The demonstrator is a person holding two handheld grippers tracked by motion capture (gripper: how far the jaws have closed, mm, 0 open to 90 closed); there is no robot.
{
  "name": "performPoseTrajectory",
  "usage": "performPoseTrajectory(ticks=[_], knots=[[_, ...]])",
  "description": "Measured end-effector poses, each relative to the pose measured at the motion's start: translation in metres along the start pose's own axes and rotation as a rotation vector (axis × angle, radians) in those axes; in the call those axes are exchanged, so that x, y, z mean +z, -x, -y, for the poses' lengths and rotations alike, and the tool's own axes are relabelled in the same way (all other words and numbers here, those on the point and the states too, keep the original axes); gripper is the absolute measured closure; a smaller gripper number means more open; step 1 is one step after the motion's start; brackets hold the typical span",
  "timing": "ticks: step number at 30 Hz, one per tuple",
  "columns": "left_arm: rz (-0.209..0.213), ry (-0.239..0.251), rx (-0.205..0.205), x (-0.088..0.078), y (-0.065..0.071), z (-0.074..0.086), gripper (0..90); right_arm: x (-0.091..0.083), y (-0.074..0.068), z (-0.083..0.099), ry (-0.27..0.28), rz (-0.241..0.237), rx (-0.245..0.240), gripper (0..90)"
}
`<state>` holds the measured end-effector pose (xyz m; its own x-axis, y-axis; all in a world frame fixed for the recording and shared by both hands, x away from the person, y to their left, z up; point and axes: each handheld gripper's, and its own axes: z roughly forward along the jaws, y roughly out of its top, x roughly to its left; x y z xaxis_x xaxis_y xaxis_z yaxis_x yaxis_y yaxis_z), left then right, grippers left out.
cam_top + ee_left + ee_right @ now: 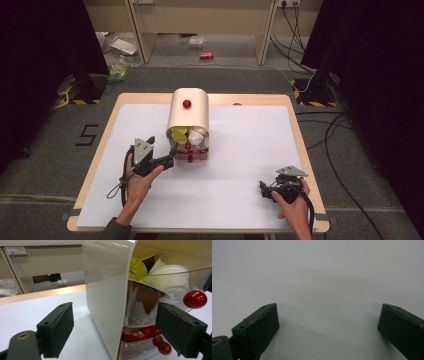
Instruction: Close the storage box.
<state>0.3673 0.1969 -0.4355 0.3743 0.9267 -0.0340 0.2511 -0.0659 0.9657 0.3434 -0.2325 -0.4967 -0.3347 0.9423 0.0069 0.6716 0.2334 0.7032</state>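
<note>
The high view looks forward and down from above my side, taking in the whole white-covered wooden table [240, 165], with the cream, round-topped capsule box [188, 116] at centre frame and my hands low in the frame. The camera on my left gripper [115, 332] sits very near that same box, facing its cream side wall [105, 295] and clear front drawers in the middle and right of the frame. The camera on my right gripper [328, 327] faces down, close on the bare white tabletop [324, 277], a surface shared with the high view.
</note>
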Motion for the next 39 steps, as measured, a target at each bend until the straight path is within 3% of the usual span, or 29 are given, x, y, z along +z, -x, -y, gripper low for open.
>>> performPoseTrajectory(ticks=[10,15,39], knots=[[0.001,-0.005,0.003,0.000,0.000,-0.001,15.1,0.000,0.000,0.000,0.000,0.000,0.000,3.7],[0.021,-0.012,-0.004,-0.002,0.001,-0.001,16.7,0.000,0.000,0.000,0.000,0.000,0.000,3.7],[0.062,-0.025,-0.020,-0.020,-0.002,0.002,15.5,0.000,0.000,0.000,-0.001,0.000,0.001,3.7]])
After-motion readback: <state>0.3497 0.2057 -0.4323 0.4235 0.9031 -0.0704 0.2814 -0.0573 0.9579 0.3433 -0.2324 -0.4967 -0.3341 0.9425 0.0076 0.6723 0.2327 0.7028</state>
